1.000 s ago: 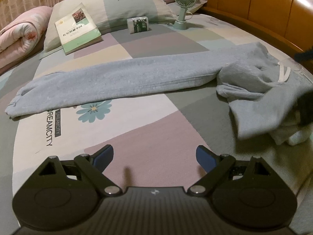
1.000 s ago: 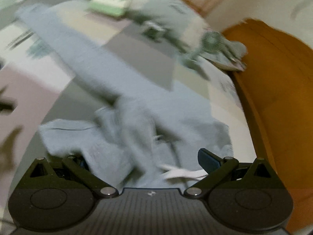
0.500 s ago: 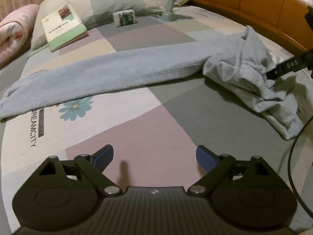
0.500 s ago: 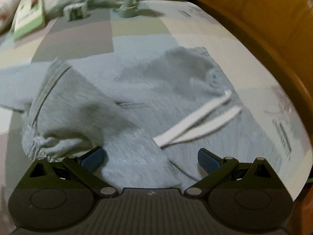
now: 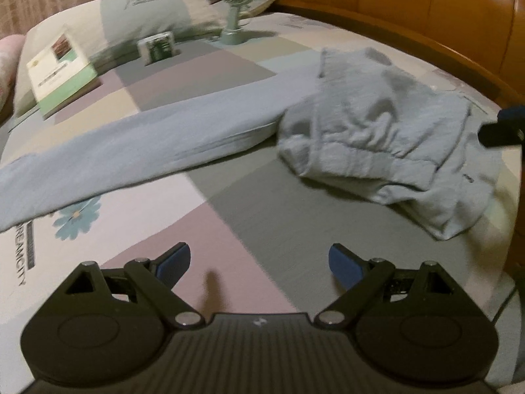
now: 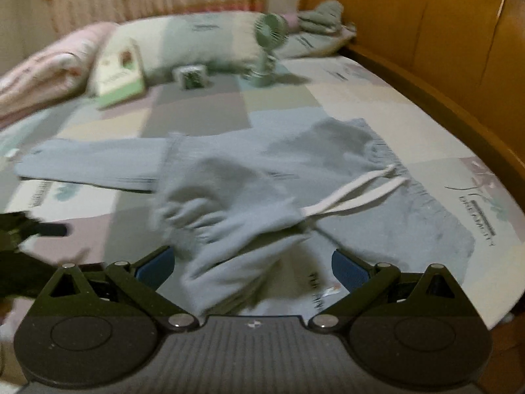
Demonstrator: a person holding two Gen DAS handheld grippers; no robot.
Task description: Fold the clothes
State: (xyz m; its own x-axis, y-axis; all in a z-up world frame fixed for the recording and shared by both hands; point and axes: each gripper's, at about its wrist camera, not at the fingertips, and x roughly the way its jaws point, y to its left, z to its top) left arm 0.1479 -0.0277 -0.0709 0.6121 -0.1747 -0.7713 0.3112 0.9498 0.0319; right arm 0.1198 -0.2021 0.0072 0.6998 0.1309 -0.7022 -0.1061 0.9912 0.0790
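- On the left, my left hand-held gripper (image 5: 259,262) hovers over bare bed sheet (image 5: 229,223), fingers spread wide and holding nothing; it is well apart from the cloth.
- The grey sweatpants (image 5: 183,131) lie across the bed: one leg (image 5: 115,151) stretched flat toward the left, which I judge already laid out.
- Further right, the other leg and waist (image 5: 377,131) sit in a crumpled heap, cuff bunched, white drawstring (image 6: 354,193) trailing. No real fold made yet, as I read it.
- My right hand-held gripper (image 6: 251,269) is wide open too; cloth lies between the fingers but nothing is pinched.
- Left to do: straighten that heap, stack the legs, then fold lengthwise.
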